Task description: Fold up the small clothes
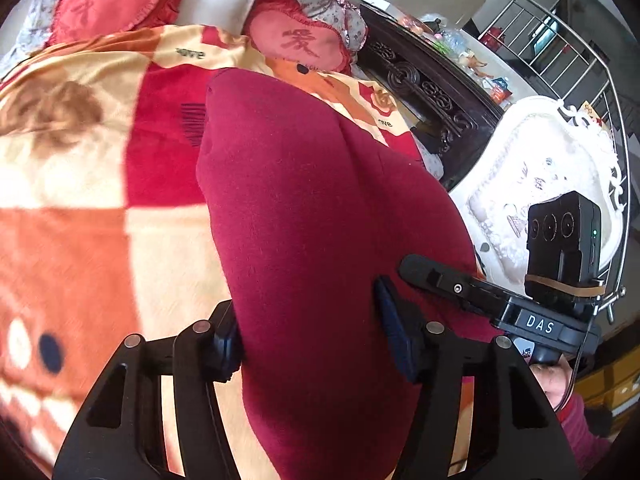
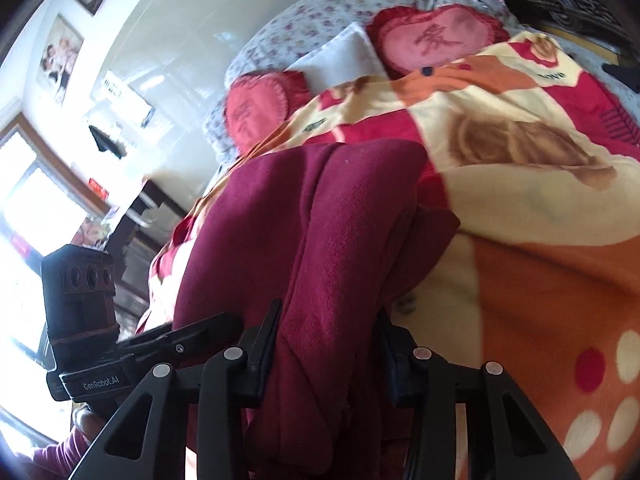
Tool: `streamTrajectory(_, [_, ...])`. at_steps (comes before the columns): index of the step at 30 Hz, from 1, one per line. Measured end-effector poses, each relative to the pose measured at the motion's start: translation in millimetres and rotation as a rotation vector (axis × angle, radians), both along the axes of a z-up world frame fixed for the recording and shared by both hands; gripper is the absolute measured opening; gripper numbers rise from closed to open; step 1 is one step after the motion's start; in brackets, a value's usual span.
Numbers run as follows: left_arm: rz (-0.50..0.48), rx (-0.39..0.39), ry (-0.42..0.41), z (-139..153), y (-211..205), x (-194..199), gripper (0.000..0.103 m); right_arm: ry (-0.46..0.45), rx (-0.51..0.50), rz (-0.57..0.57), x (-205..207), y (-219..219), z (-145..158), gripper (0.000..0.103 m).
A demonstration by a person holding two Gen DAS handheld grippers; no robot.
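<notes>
Black fingers frame both views, and between them runs the same dark red garment [image 1: 312, 216]. My left claw [image 1: 312, 344] is spread fairly wide, yet cloth fills the gap from pad to pad, so I judge it is pinching a thick bundle of the garment rather than standing free. My right claw [image 2: 326, 356] does the same: its pads press on a folded, layered edge of the garment [image 2: 320, 240], several thicknesses stacked in the grip.

From the left wrist view, I see the right claw [image 1: 424, 276] just beside the cloth's far edge, so the two grips sit close together on one end. That makes sense to me for a fold: both corners held level, the rest hanging or draping forward over the bed.

Beneath lies the blanket [image 1: 80, 200], orange, cream and red, spread over the bed; the garment's far part looks to rest on or just above it, though I cannot tell which. Two red heart cushions [image 1: 304, 42] and a white pillow [image 1: 216, 4] sit at the head, well apart from my work.

No basket or box for folded clothes shows anywhere; a cluttered counter [image 1: 480, 64] stands beyond the bed, too small to read. I reckon the fold is mid-way, layers made, laying down yet to come.
</notes>
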State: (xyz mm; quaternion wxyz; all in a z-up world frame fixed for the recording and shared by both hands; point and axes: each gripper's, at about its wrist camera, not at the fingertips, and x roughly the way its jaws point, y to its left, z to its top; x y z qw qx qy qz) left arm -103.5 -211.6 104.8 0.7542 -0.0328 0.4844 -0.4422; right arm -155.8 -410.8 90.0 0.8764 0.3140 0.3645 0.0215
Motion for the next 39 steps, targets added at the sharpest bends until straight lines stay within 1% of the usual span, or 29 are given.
streamTrajectory(3, [0.01,0.013,0.013,2,29,-13,0.058,0.01,0.005,0.035,-8,28,6,0.04])
streamTrajectory(7, [0.037,0.049,0.05,-15,69,-34,0.058,0.023,0.012,0.088,-21,66,3,0.04])
streamTrajectory(10, [0.054,0.091,0.078,-34,85,-44,0.058,0.062,0.04,0.115,-27,88,-13,0.04])
streamTrajectory(11, [0.06,0.101,0.084,-39,88,-45,0.058,0.092,0.038,0.121,-27,95,-22,0.041])
streamTrajectory(13, [0.079,0.103,0.083,-46,94,-48,0.059,0.134,-0.014,0.103,-29,103,-31,0.043])
streamTrajectory(14, [0.084,0.103,0.08,-45,95,-49,0.059,0.146,-0.046,0.099,-30,106,-32,0.045])
streamTrajectory(15, [0.092,0.108,0.077,-44,97,-50,0.062,0.149,-0.054,0.098,-32,107,-30,0.046])
streamTrajectory(18, [0.106,0.136,0.077,-37,101,-50,0.063,0.152,-0.079,0.079,-39,103,-15,0.046])
streamTrajectory(20, [0.129,0.162,0.049,-31,106,-49,0.063,0.121,-0.133,0.072,-44,102,4,0.046])
streamTrajectory(22, [0.16,0.179,-0.008,-22,110,-50,0.063,0.057,-0.185,0.077,-49,106,27,0.046])
streamTrajectory(23, [0.169,0.183,-0.024,-20,111,-48,0.064,0.026,-0.193,0.087,-50,108,35,0.046])
streamTrajectory(25, [0.19,0.214,-0.054,-18,108,-47,0.064,-0.014,-0.2,0.131,-46,116,44,0.046])
streamTrajectory(26, [0.194,0.222,-0.059,-19,107,-45,0.064,-0.02,-0.215,0.168,-40,124,44,0.046])
streamTrajectory(28, [0.202,0.233,-0.06,-22,104,-43,0.064,-0.007,-0.25,0.204,-33,136,39,0.044])
streamTrajectory(30, [0.203,0.248,-0.058,-28,98,-42,0.064,0.02,-0.284,0.247,-25,150,25,0.043])
streamTrajectory(31, [0.207,0.258,-0.065,-30,96,-42,0.064,0.043,-0.309,0.255,-24,153,18,0.042])
streamTrajectory(32, [0.21,0.262,-0.072,-30,95,-43,0.064,0.098,-0.366,0.251,-22,157,5,0.04])
streamTrajectory(33, [0.215,0.262,-0.079,-31,94,-44,0.064,0.131,-0.392,0.252,-23,158,-4,0.04])
streamTrajectory(34, [0.218,0.262,-0.083,-30,93,-45,0.064,0.153,-0.398,0.254,-23,158,-13,0.04])
streamTrajectory(35, [0.226,0.265,-0.095,-30,93,-46,0.064,0.15,-0.39,0.251,-25,156,-18,0.04])
streamTrajectory(39, [0.261,0.291,-0.163,-23,92,-52,0.064,0.123,-0.346,0.222,-31,149,-9,0.04])
